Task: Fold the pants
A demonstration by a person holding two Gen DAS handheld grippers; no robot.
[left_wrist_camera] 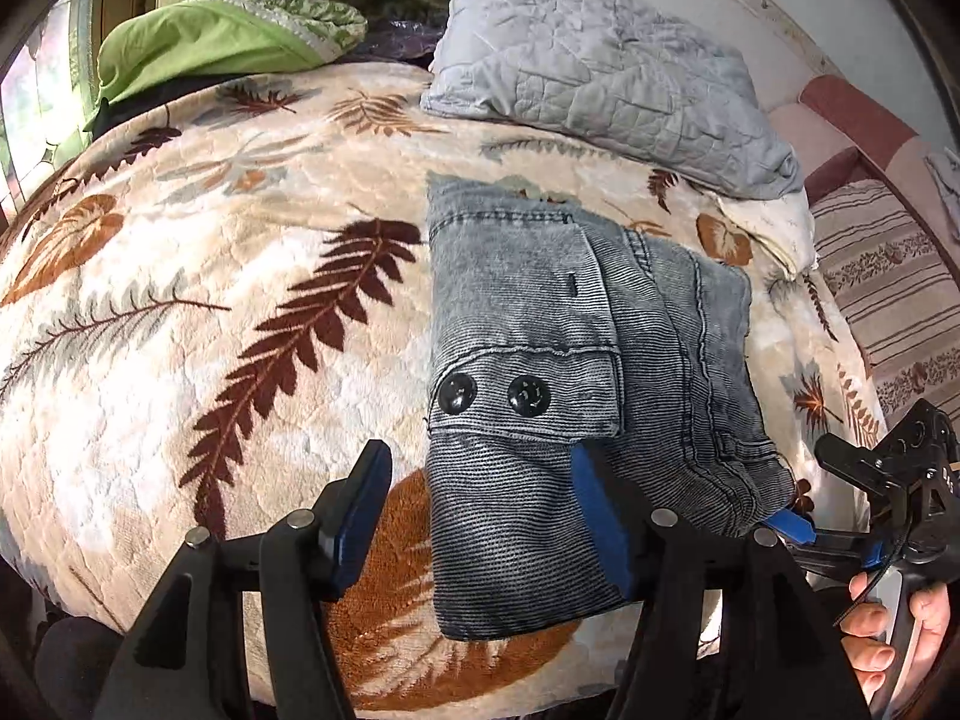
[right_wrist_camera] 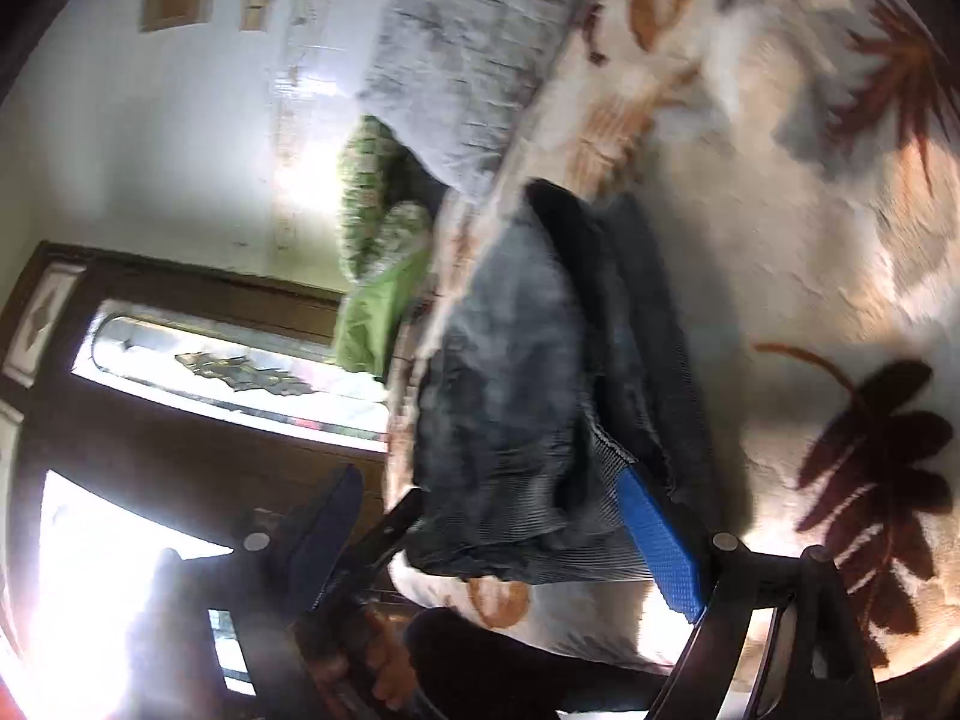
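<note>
Folded grey pants lie on the leaf-patterned blanket of the bed, their near edge between the spread blue pads of the left hand-held gripper, the right hand-held gripper also apart at their side, a grey pillow beyond.

Bare blanket left of pants; pillow blocks beyond (apparently touching)

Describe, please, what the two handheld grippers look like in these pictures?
Both are black plastic two-finger tools. The left gripper has angular black arms with round silver pivot pins and blue textured pads lining its fingers. The right gripper is built alike, with a blue pad, and a thin black cable runs by its handle, held in a bare hand.
</note>
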